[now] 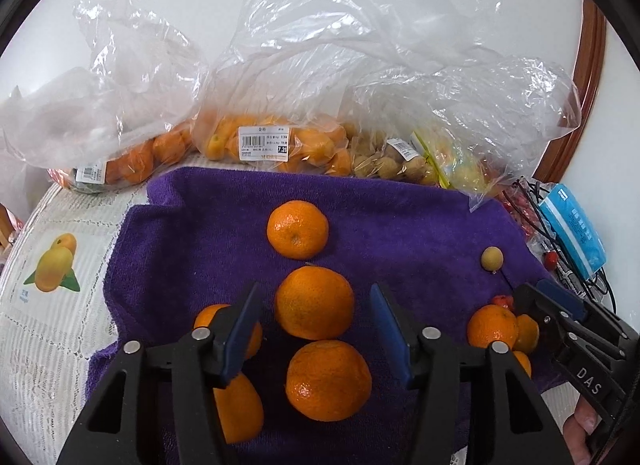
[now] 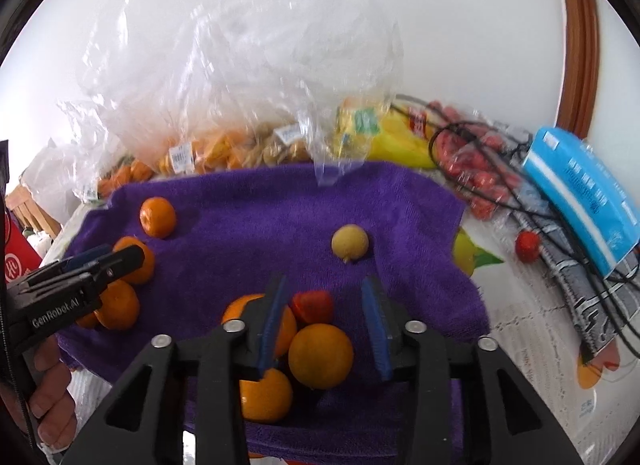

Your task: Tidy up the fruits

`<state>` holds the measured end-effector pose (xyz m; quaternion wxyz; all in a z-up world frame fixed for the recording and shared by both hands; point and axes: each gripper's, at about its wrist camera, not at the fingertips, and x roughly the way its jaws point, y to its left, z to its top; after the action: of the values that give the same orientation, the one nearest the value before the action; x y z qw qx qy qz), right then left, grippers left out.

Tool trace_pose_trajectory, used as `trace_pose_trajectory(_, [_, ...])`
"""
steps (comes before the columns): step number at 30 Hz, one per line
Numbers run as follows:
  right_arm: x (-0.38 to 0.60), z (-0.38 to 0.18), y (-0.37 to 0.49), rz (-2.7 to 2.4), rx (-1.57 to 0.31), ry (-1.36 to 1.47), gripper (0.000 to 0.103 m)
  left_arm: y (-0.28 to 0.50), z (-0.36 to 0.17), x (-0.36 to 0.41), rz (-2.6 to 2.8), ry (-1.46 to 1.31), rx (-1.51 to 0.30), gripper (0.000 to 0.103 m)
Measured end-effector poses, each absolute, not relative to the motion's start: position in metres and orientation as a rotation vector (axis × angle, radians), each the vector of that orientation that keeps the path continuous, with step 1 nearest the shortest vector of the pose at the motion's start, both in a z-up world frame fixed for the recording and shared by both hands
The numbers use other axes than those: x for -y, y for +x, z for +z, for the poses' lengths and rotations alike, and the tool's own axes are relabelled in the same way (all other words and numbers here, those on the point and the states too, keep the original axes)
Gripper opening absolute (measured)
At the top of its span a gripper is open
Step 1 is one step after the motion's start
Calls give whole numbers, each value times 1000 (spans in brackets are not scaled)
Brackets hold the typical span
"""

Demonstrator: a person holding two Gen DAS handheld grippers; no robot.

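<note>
Several mandarins lie on a purple towel. In the left wrist view my left gripper is open, with one mandarin between its blue pads and another just below. A far mandarin and a small yellow-green fruit lie beyond. My right gripper is open above an orange fruit, with a small red fruit just ahead and a pale yellow fruit further on. The right gripper also shows in the left wrist view.
Clear plastic bags of fruit line the towel's far edge against a white wall. A blue tissue pack, black cables and red fruits lie to the right. A printed tablecloth covers the table.
</note>
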<state>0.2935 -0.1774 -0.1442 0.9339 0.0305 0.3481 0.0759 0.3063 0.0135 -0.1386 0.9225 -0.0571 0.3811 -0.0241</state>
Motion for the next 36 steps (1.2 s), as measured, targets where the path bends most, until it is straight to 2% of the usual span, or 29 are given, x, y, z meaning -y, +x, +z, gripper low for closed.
trace_pose_trajectory(4, [173,-132,284,162,-657,35,51,299,-129,-10,-51,-96,-762,61])
trace_pose_trajectory(9, [166,-110,270,191,-643,18,53,277,-112,-5,-40,-52,-731,65])
trace_pose_trajectory(13, [172,-85,245,212,-662,99,59,252,-94,-4,-49,-66,-737,66])
trace_pose_trajectory(18, [173,-60,205,169,-644,80,66,206,-67,1,-56,-50,-709,78])
trace_pose_trajectory(23, [184,-41,159,140,-649,99,68,163,-49,3,-76,-66,-721,78])
trace_pose_trajectory(27, [192,-32,127,97,-649,99,69,128,-38,10,-79,-29,-698,84])
trace_pose_trajectory(30, [197,-28,103,78,-629,108,87,105,-32,14,-80,-1,-674,87])
trace_pose_trajectory(32, [199,-25,86,74,-593,115,89,90,-28,13,-84,-5,-662,89])
trace_pose_trajectory(34, [199,-22,73,60,-578,98,98,79,-24,11,-81,-20,-657,89])
trace_pose_trajectory(36, [197,-20,59,31,-568,64,99,69,-21,8,-76,-34,-655,89])
